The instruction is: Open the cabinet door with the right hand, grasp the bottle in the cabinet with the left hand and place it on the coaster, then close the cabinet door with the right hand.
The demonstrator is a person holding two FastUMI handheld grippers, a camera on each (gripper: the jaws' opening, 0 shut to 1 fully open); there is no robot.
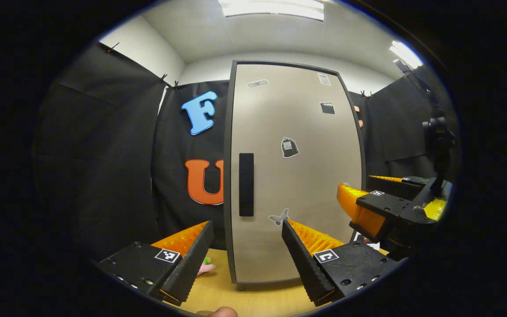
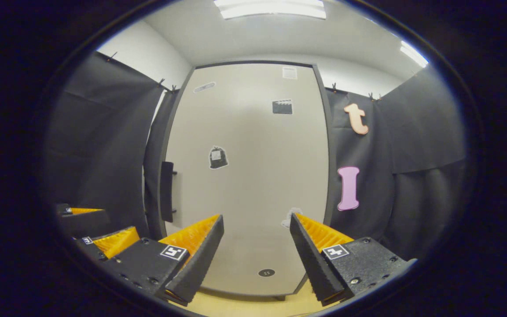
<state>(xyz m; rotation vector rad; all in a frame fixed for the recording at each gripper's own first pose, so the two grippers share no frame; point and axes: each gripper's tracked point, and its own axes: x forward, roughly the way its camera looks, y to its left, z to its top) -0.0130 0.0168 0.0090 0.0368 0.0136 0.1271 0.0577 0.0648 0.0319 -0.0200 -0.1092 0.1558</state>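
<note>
The cabinet (image 1: 295,171) stands on the table (image 1: 244,299) before the booth's cloth wall, its door shut, the handle (image 1: 246,184) at nine o'clock on it. In the left gripper view the right gripper (image 1: 368,193) sits at four o'clock, beside the door's edge.

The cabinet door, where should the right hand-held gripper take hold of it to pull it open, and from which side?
Probably grip the dark vertical handle near the left edge of the closed cabinet door. In the right gripper view it stands off the panel on posts, so the open right hand-held gripper could come straight from the front, one finger on each side of the bar.
</note>
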